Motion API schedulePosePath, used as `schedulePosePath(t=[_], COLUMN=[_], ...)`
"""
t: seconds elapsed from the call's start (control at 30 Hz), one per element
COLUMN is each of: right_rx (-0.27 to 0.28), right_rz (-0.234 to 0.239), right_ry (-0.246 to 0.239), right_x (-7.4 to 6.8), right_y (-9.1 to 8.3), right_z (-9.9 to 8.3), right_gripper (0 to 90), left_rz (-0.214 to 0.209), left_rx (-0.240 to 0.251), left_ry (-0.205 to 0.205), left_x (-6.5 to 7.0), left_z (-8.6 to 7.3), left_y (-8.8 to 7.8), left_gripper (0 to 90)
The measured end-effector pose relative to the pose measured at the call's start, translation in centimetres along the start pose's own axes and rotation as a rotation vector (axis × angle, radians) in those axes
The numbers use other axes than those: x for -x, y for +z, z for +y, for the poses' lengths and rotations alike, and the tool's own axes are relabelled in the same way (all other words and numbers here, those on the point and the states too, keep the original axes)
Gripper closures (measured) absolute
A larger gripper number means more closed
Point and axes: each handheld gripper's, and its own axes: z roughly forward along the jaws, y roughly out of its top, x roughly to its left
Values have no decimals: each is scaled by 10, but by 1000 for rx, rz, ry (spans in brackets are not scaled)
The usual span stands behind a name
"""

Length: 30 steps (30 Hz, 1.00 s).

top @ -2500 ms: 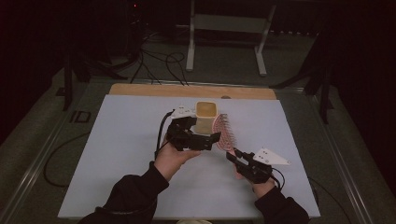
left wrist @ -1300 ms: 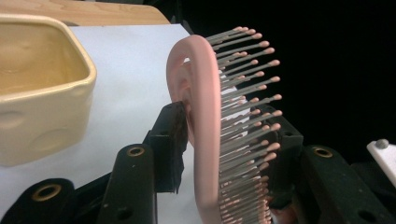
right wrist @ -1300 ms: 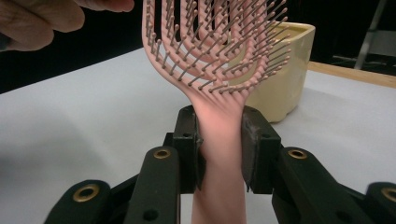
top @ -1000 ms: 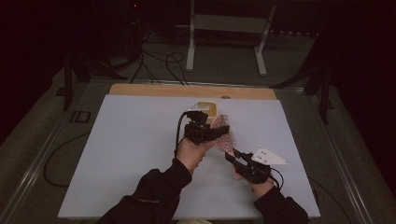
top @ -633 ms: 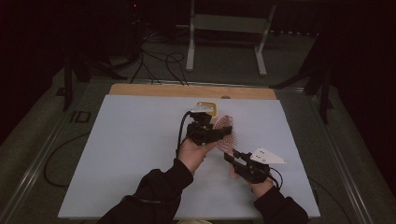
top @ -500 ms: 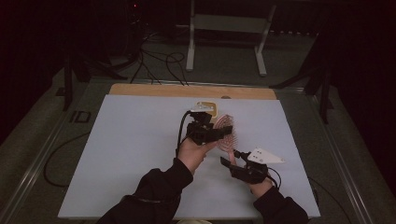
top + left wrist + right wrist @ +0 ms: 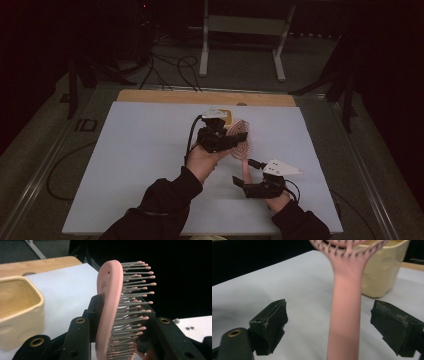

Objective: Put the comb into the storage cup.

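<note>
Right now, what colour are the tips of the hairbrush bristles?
Pink, matching the hairbrush body; the bristle stems are grey. The left gripper view shows them best.

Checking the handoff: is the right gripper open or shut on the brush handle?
Open. The right gripper has just opened; its jaws stand apart from the pink brush handle.

right gripper [image 7: 239,181] has just opened, its jaws off the hairbrush [image 7: 240,140] handle.

Dim room, dark surround; white table [image 7: 130,165] lit evenly from above, soft shadows. High view grainy. Right gripper view: pink brush handle [image 7: 344,315] blurred, close. Left gripper view sharp.
</note>
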Motion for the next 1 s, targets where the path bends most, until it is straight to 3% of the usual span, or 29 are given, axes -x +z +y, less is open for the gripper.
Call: schedulePosePath(t=[0.37, 1.0], right_rx=[-46, -47], right_rz=[17, 7], right_ry=[-11, -6], right_x=[-1, 1], right_y=[-2, -22], right_z=[-3, -13], right_gripper=[95, 96], left_rz=[28, 57], left_rx=[20, 56], left_ry=[40, 72], left_x=[-4, -20], left_z=[5, 15], left_y=[-17, -45], left_gripper=[655, 655])
